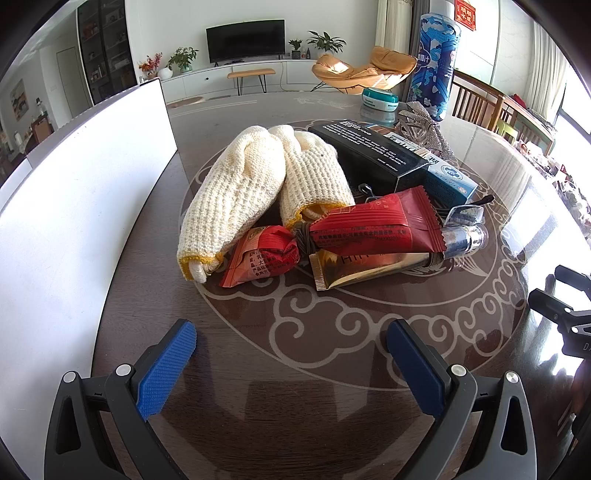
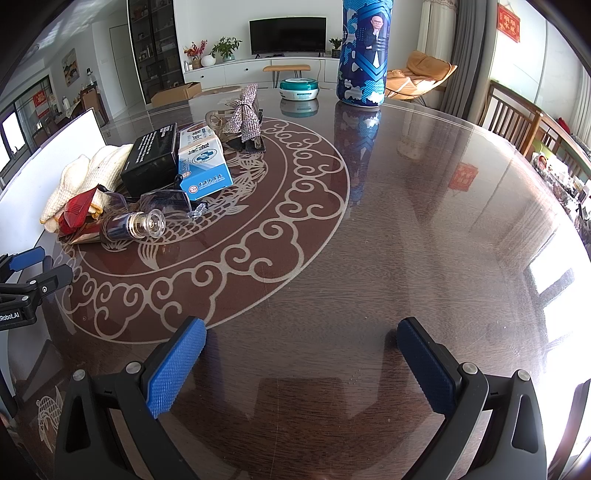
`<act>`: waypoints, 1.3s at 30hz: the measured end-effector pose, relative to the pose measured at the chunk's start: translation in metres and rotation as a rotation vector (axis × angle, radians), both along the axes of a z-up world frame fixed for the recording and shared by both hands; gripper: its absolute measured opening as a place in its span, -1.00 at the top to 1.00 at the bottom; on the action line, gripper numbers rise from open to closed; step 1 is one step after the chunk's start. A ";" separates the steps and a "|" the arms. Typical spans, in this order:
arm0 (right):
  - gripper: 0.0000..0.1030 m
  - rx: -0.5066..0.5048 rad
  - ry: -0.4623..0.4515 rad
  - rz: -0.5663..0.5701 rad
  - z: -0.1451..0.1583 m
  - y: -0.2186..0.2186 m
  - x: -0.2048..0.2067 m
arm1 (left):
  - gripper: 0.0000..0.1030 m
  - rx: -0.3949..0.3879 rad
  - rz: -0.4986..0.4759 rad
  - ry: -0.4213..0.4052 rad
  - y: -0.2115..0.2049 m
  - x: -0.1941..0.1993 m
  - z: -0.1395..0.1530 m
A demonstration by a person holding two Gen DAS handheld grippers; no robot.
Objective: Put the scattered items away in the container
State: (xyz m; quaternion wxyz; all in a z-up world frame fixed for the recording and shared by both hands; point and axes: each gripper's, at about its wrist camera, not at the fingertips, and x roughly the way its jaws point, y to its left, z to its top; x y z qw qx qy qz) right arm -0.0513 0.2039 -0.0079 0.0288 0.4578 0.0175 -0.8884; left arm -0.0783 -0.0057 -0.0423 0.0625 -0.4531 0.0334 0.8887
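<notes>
The black box (image 1: 369,155) carries white English print on its top, too small and skewed to read beyond the look of a warning paragraph. The gold sachet (image 1: 365,267) shows the letters "HIT" in faint capitals. Both red snack wrappers (image 1: 373,225) bear fine Chinese print I cannot make out. The blue-and-white carton (image 2: 205,166) has Chinese characters and a round emblem. On the left tongs' body (image 2: 14,314), at the frame edge in the right wrist view, white lettering reads "Robot.AI". The tall blue canister (image 1: 436,62) shows white Chinese characters. A red wall hanging (image 2: 509,20) carries gold characters.
</notes>
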 end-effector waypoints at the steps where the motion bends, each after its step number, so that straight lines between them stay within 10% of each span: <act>1: -1.00 0.000 0.000 0.000 0.000 0.000 0.000 | -1.00 0.000 0.000 0.000 0.000 0.000 0.000; 27: -1.00 0.000 0.000 0.001 0.000 0.000 0.000 | -1.00 0.012 -0.008 0.004 0.000 0.001 0.001; 39: -1.00 0.000 0.000 0.001 0.000 0.000 0.000 | -1.00 -0.026 0.012 0.201 -0.003 0.048 0.028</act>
